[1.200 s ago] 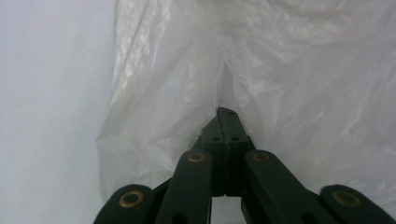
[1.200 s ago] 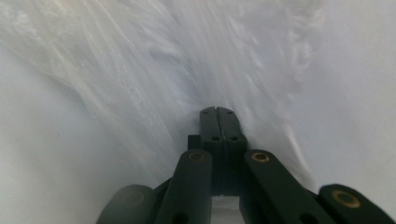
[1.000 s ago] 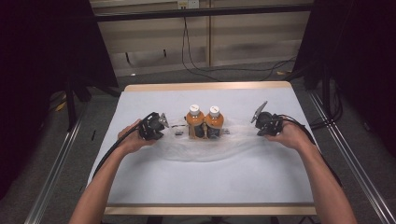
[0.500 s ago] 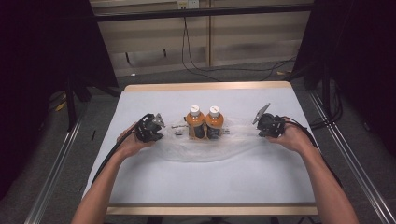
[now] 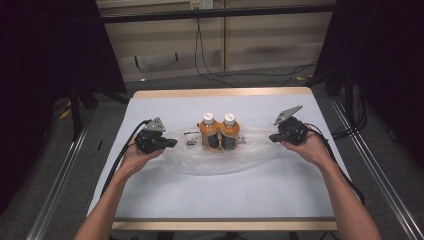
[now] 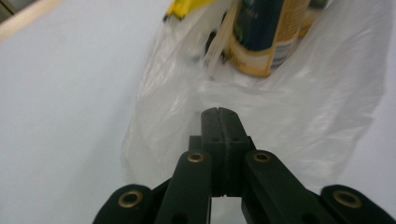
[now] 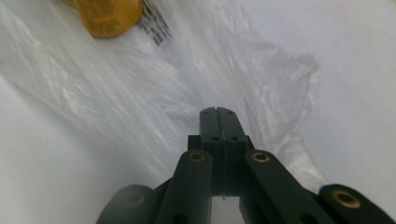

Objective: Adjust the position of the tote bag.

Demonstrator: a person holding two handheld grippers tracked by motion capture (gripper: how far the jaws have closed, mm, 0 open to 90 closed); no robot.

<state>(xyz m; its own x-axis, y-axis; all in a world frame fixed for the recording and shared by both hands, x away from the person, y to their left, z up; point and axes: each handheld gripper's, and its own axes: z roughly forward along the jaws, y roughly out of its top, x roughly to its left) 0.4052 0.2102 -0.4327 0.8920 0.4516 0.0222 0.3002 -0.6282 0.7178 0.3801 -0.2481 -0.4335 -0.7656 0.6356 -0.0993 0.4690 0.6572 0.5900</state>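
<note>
A clear bag (image 5: 220,155) is lying mid-table (image 5: 210,200), two orange bottles (image 5: 219,131) standing upright inside it at its far side. The left gripper (image 5: 170,143) and right gripper (image 5: 272,137) are each clenching a bag end, jaws closed. Since a second ago, both grippers have drawn slightly apart.

The left gripper (image 5: 172,142) has drawn slightly back toward the person, stretching the plastic bag (image 5: 220,160).

claws: black, brass rivets (image 6: 196,157) | plates: grey, three-cornered (image 5: 287,114) | cables: black (image 5: 122,150)
</note>
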